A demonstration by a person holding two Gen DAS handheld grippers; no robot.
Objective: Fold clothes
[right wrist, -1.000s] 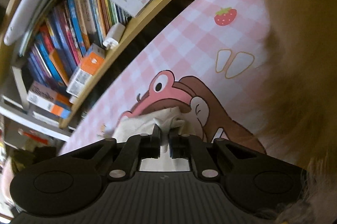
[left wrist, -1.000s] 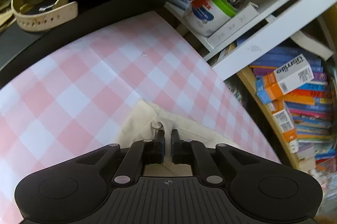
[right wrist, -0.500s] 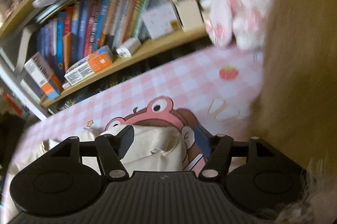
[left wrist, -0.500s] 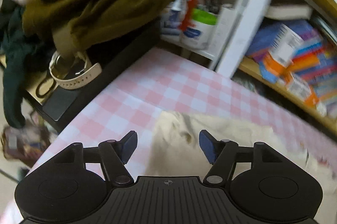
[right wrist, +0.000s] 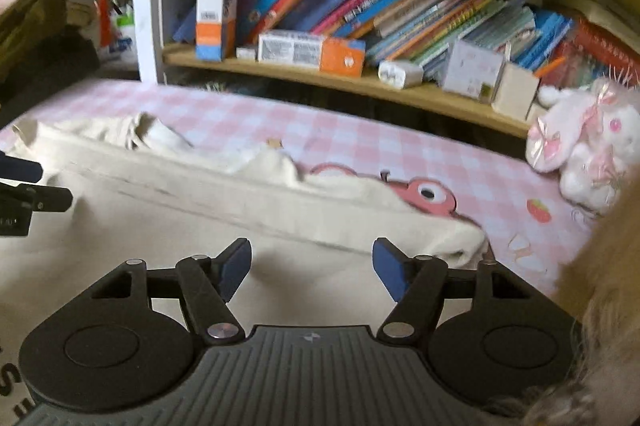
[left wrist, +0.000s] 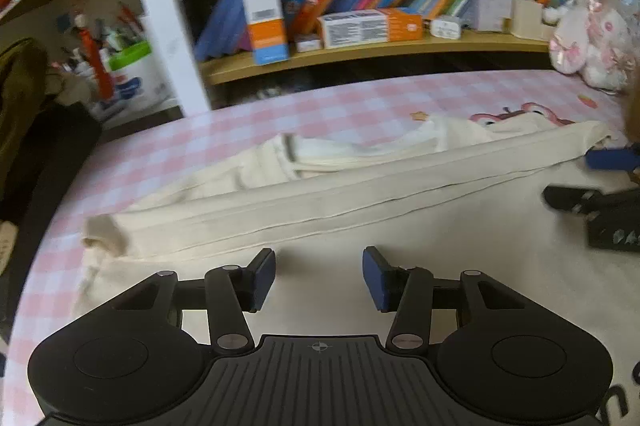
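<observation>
Cream garment, part folded; both grippers empty above it.

Left gripper: jaws half open after closing a little, nothing between them. Right gripper: jaws apart, lately widened, empty, likely released to let the fold settle. Cream garment lies flat across the near bed, a folded band along its far edge. Pink checked sheet; far bookshelf; plush toy far right.

Both wrist views low, facing bookshelf, sharing cream garment
</observation>
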